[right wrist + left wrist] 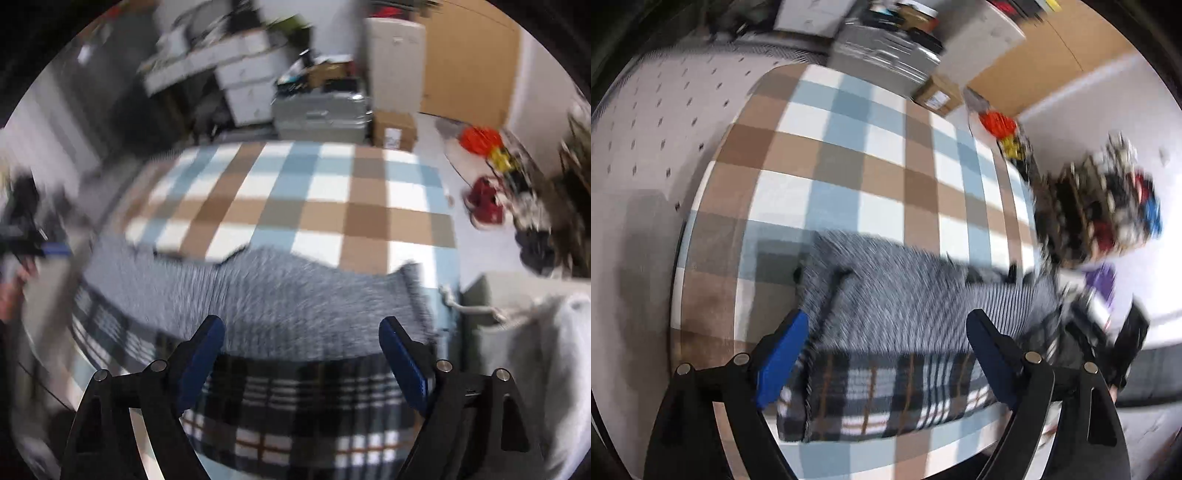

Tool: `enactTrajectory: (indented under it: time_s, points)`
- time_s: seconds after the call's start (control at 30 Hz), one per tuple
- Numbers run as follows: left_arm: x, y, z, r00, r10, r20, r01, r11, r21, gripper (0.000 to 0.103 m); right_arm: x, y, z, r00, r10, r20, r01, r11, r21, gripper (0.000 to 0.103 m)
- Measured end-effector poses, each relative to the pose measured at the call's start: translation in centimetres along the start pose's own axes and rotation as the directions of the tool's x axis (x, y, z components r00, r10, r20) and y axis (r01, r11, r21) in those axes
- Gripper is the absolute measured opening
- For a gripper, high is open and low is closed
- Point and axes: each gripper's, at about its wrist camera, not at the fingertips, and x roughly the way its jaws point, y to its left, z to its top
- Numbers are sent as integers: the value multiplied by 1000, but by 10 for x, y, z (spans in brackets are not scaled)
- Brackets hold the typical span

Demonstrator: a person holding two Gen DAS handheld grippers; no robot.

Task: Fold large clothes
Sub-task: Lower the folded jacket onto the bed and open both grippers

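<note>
A large plaid garment with a grey fleecy lining lies folded on the checked cloth of the table (849,155). In the left wrist view the garment (886,332) spreads below my left gripper (888,325), whose blue-padded jaws stand wide apart with nothing pressed between them. The right wrist view shows the same garment (280,302), grey lining folded over the dark plaid. My right gripper (301,330) hovers above it, jaws wide and empty. The other gripper (33,243) shows blurred at the left edge of that view. Both pictures are motion-blurred.
Beyond the table stand a silver suitcase (321,114), a cardboard box (393,129), white drawers (243,88) and a wooden door (469,62). Red and yellow items (480,138) lie on the floor at right. A pale fabric-covered object (528,332) sits near right.
</note>
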Motion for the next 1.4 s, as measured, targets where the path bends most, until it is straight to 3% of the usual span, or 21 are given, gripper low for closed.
enactTrajectory:
  time_s: [0.07, 0.13, 0.2, 0.3, 0.43, 0.53, 0.63, 0.7, 0.77, 0.83, 0.97, 1.0, 1.13, 1.2, 1.4]
  points:
    - [7, -23, -14, 999, 50, 9, -51, 993, 105, 85, 25, 9, -3, 999, -33, -34, 32, 999, -36, 86]
    - [24, -48, -29, 992, 123, 24, -126, 965, 230, 85, 49, 8, -5, 994, -79, -75, 75, 995, -61, 86]
    - [53, -62, -38, 980, 200, -16, -183, 925, 332, 85, 69, -3, -8, 986, -131, -105, 126, 991, -55, 86]
    - [93, -49, -32, 960, 262, -95, -220, 922, 318, 84, 80, -37, -14, 991, -38, -125, 46, 997, 64, 86]
    - [105, -21, -20, 975, 193, -111, -167, 964, 209, 85, 75, -56, -20, 994, -17, -111, 29, 994, 110, 81]
    - [100, -7, -16, 987, 132, -90, -113, 974, 198, 84, 77, -54, -20, 992, -36, -121, 47, 995, 92, 81]
    - [92, 5, -22, 991, 113, -78, -96, 976, 197, 84, 72, -54, -18, 991, -39, -127, 55, 990, 128, 81]
    - [82, 9, -28, 988, 139, -69, -123, 973, 197, 84, 56, -48, -18, 993, -61, -104, 77, 985, 157, 80]
    - [66, 5, -36, 989, 141, -48, -129, 970, 205, 84, 37, -36, -22, 998, -10, -58, 19, 986, 165, 82]
    - [56, -3, -45, 993, 116, -34, -105, 969, 222, 85, 20, -13, -28, 998, 54, -16, -51, 991, 120, 81]
    - [67, -31, -73, 996, 17, -83, 12, 944, 329, 85, 2, 49, -49, 993, 109, 48, -108, 994, -33, 87]
    - [73, -33, -77, 996, 26, -88, 7, 935, 355, 85, 3, 61, -55, 995, 87, 56, -83, 994, -65, 88]
    - [102, -28, -82, 982, 183, -47, -149, 903, 402, 85, 42, 76, -75, 996, -84, -36, 80, 991, -105, 87]
    - [110, -16, -83, 983, 180, -31, -152, 902, 404, 84, 55, 73, -84, 991, -129, -38, 124, 986, -110, 88]
    - [109, 4, -79, 991, 126, 34, -130, 928, 348, 85, 71, 74, -90, 986, -157, -53, 153, 985, -83, 97]
